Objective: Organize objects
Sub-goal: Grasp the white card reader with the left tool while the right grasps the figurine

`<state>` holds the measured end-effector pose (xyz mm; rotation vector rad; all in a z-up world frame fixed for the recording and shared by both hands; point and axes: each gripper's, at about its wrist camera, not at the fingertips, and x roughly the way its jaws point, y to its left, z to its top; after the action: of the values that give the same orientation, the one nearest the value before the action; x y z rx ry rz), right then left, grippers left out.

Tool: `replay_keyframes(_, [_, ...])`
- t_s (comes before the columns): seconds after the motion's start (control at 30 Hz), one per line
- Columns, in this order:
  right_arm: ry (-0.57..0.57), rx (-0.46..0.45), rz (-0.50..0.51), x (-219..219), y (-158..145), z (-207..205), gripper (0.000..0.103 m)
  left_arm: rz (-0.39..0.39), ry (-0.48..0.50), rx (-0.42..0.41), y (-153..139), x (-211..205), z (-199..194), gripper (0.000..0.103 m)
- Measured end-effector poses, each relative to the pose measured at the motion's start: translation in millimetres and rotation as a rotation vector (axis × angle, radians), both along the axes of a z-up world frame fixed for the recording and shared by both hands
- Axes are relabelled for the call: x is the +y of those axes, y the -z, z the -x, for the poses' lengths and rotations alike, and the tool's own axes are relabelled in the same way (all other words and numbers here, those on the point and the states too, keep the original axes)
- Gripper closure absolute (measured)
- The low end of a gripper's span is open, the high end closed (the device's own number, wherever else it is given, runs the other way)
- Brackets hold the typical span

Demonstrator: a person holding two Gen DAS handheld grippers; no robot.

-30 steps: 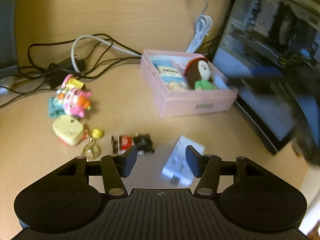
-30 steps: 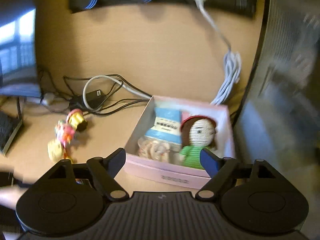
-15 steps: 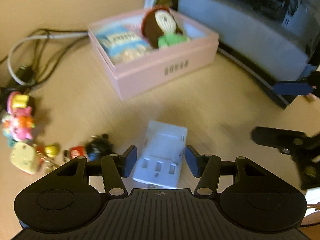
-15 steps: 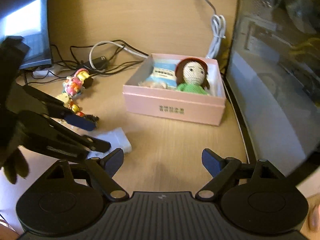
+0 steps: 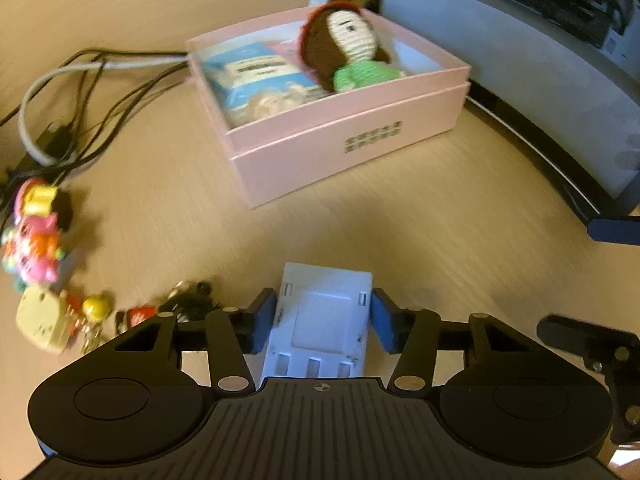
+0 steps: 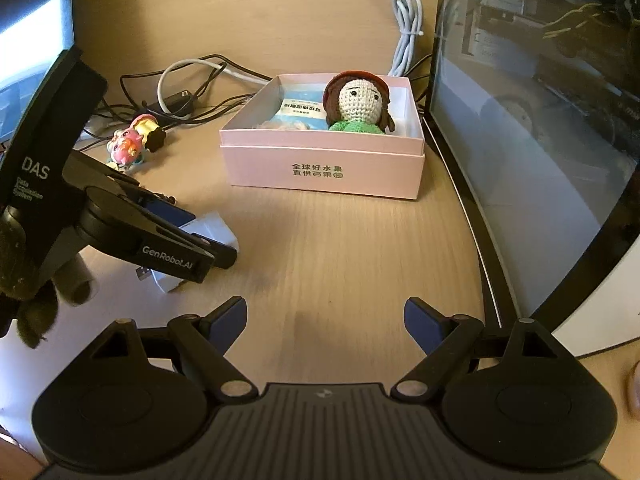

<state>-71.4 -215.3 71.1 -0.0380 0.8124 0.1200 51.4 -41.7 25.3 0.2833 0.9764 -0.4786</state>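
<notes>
A white plastic charger block lies on the wooden desk between the fingers of my left gripper. The jaws sit close on both its sides; I cannot tell if they press it. It also shows in the right wrist view, partly hidden by the left gripper. A pink box holds a crochet doll and a blue snack packet. My right gripper is open and empty above bare desk in front of the box.
Small toys and keychains and a dark charm lie left of the charger. Cables tangle at the back left. A computer case stands right of the box. A monitor is at the far left.
My left gripper has moved forward and down so the charger now lies between its fingers. My right gripper has pulled back from the box and hangs over bare desk.
</notes>
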Motion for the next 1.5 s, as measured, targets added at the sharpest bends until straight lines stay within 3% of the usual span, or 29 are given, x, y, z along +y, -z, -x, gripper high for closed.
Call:
replay_keyframes(0.27, [-0.064,-0.012,-0.008,16,2,-31,0.016,0.097,-0.213,-0.002,-19,81,42,0.049])
replay_keyframes(0.43, [-0.221,-0.035,-0.013,65,0,-53,0.016,0.197,-0.459,-0.013,-43,156,62,0.049])
replay_keyframes(0.53, [-0.319,-0.042,0.003,99,-1,-64,0.016,0.211,-0.543,-0.039,-55,183,71,0.049])
replay_keyframes(0.7, [-0.403,-0.08,0.004,148,13,-84,0.016,0.224,-0.566,-0.154,-59,210,82,0.049])
replay_keyframes(0.87, [-0.301,-0.109,-0.01,171,29,-99,0.016,0.381,-0.653,-0.135,-43,237,80,0.05])
replay_keyframes(1.07, [-0.369,-0.212,0.159,167,34,-79,0.021,0.378,-0.603,-0.197,-42,246,80,0.049])
replay_keyframes(1.13, [-0.357,-0.269,0.246,158,34,-67,0.021,0.366,-0.594,-0.206,-45,248,85,0.049])
replay_keyframes(1.17, [-0.345,-0.274,0.244,153,33,-65,0.021,0.354,-0.592,-0.209,-47,249,88,0.049])
replay_keyframes(1.33, [-0.304,-0.149,-0.011,163,25,-86,0.02,0.337,-0.611,-0.225,-59,268,107,0.049])
replay_keyframes(1.5, [-0.216,-0.054,0.033,202,43,-106,0.023,0.371,-0.65,-0.171,-72,293,115,0.049])
